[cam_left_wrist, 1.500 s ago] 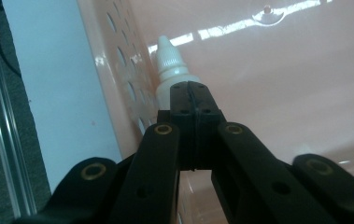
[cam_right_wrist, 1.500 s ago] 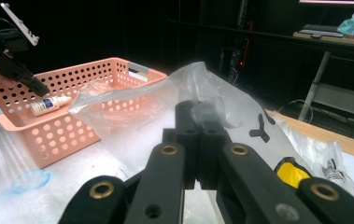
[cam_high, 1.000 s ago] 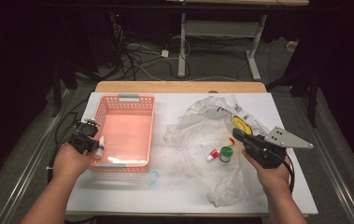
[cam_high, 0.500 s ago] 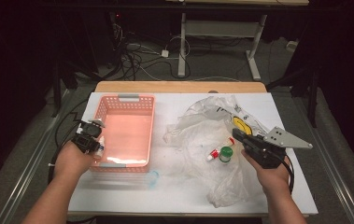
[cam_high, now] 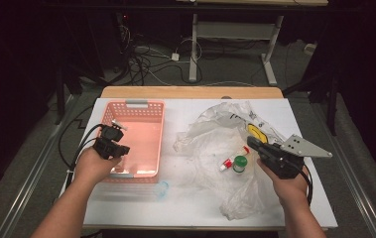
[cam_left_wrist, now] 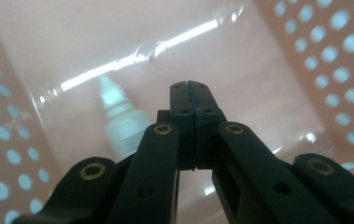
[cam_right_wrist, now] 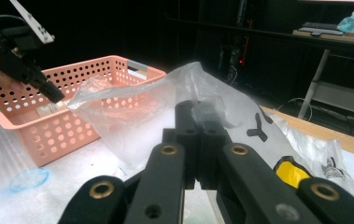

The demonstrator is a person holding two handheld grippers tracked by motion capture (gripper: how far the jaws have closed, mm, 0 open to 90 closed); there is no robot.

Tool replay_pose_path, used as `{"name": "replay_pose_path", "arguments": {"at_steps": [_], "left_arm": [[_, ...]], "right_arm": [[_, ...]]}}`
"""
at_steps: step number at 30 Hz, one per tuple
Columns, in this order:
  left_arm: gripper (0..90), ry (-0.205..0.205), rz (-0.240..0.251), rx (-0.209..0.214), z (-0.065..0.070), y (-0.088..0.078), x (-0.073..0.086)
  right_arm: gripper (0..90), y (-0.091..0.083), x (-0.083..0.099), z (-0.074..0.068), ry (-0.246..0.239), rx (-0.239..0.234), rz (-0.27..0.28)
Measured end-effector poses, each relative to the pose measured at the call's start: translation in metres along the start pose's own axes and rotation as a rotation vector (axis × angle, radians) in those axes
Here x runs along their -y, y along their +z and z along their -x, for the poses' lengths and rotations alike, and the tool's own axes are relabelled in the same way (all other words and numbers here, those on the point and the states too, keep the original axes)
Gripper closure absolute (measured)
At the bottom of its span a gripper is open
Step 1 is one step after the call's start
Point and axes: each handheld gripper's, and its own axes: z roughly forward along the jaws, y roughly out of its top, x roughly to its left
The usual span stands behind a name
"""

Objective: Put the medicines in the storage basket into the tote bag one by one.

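Right tool [cam_high: 251,143]: jaws together, holding nothing, parked over the clear plastic bag [cam_high: 215,148] on the white surface [cam_high: 185,208], unmoved over the last second. Two small items, a red-capped tube [cam_high: 226,162] and a green-capped bottle [cam_high: 239,164], remain on the bag.

Left tool [cam_high: 117,124]: jaws together and empty, now shifted farther over the pink basket [cam_high: 138,105]. A white dropper bottle [cam_left_wrist: 118,116] lies on the basket floor just beside the tips. Judgement: one item deposited; two await transfer.

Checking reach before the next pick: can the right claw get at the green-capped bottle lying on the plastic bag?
Probably yes. The green-capped bottle lies uncovered on the plastic bag, just beside the right claw, with nothing between them. The claw is shut on a fold of the bag, so it must let go first.
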Motion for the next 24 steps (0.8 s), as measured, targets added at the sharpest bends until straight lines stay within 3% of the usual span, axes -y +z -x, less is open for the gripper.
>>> {"name": "replay_pose_path", "arguments": {"at_steps": [2,6,8,11,15,24], "left_arm": [[72.2,-0.036,0.009,0.02,-0.004,0.0,-0.001],[43.1,-0.066,-0.073,-0.018,-0.008,0.01,-0.004],[42.6,-0.078,-0.126,0.029,-0.01,0.017,-0.004],[40.8,-0.067,-0.163,0.054,-0.007,0.023,-0.009],[43.1,-0.048,-0.273,0.093,-0.004,0.037,-0.018],[54.0,-0.03,-0.344,0.06,0.005,0.052,-0.025]], "right_arm": [[90.0,0.0,0.0,0.0,0.001,0.0,0.0],[90.0,0.001,-0.001,-0.002,-0.002,-0.003,0.0],[90.0,0.001,-0.001,-0.002,-0.006,-0.002,0.003],[90.0,0.001,-0.001,-0.002,-0.003,-0.003,0.0],[90.0,0.001,-0.001,-0.002,-0.001,-0.004,-0.002],[90.0,0.0,-0.001,-0.001,-0.008,-0.004,0.002]]}}
